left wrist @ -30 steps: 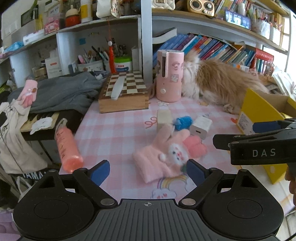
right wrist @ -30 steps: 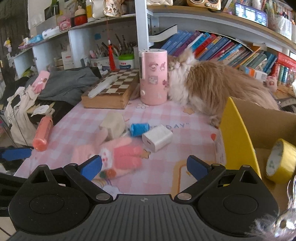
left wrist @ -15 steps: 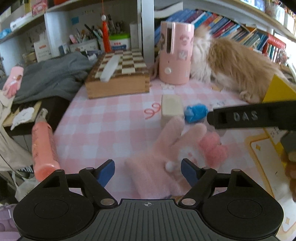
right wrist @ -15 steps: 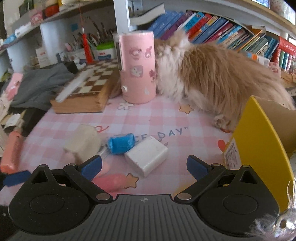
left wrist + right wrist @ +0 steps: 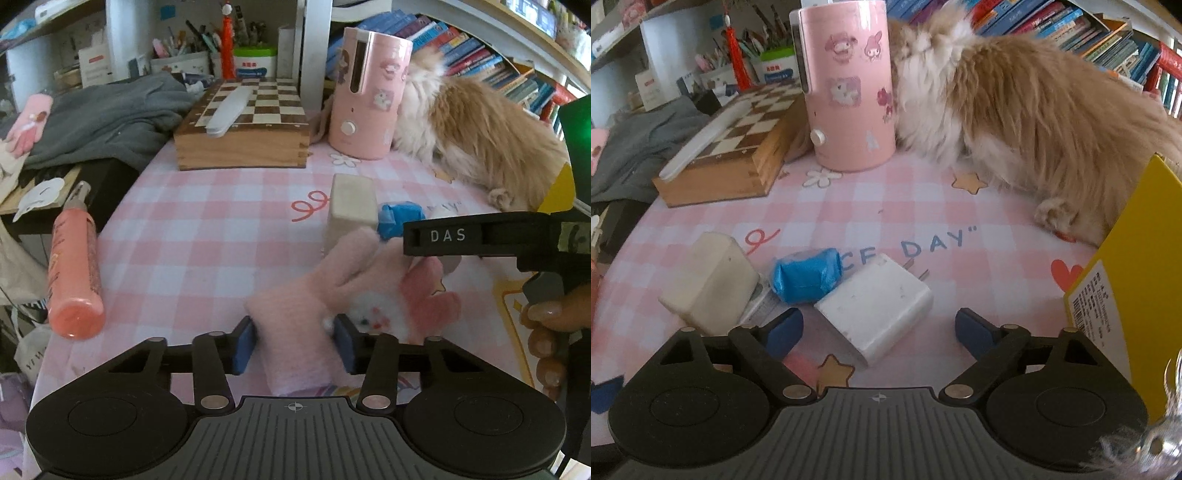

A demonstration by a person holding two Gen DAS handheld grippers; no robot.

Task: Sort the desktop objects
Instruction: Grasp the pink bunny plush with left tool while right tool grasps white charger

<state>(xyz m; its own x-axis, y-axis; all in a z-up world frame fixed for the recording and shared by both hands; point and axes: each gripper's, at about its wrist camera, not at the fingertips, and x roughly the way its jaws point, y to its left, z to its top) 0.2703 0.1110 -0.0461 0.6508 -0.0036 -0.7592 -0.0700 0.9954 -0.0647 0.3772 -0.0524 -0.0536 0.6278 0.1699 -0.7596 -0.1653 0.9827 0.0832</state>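
**Left gripper pinches the pink glove while the right gripper frames the white charger**

The left gripper point(image 5: 294, 341) is closing on the cuff of a fluffy pink knitted glove with a white bunny face point(image 5: 325, 306). Both blue pads already touch the cuff's sides, and the glove lies flat on the pink-and-white checked tablecloth point(image 5: 207, 229), its fingers pointing away toward a cream rectangular block point(image 5: 351, 206) and a crumpled blue wrapped bundle point(image 5: 400, 218).

The right gripper point(image 5: 879, 328) is also narrowing, but its pads do not yet touch anything. A white square wall charger with metal prongs point(image 5: 879, 306) sits between them on the cloth. The blue bundle touches the charger's far left corner, and the cream block stands just left of that. In the left wrist view the right gripper's black body crosses above the glove's fingers, with the person's hand point(image 5: 550, 325) wrapped around its handle.

An orange-pink tube point(image 5: 74, 269) lies near the table's left edge. Further back stand a wooden chessboard box point(image 5: 243, 136) and a pink cylindrical appliance with cartoon stickers point(image 5: 849, 88), with a long-haired ginger and white cat point(image 5: 1015, 110) beside it. A yellow cardboard box point(image 5: 1137, 273) rises at the right.
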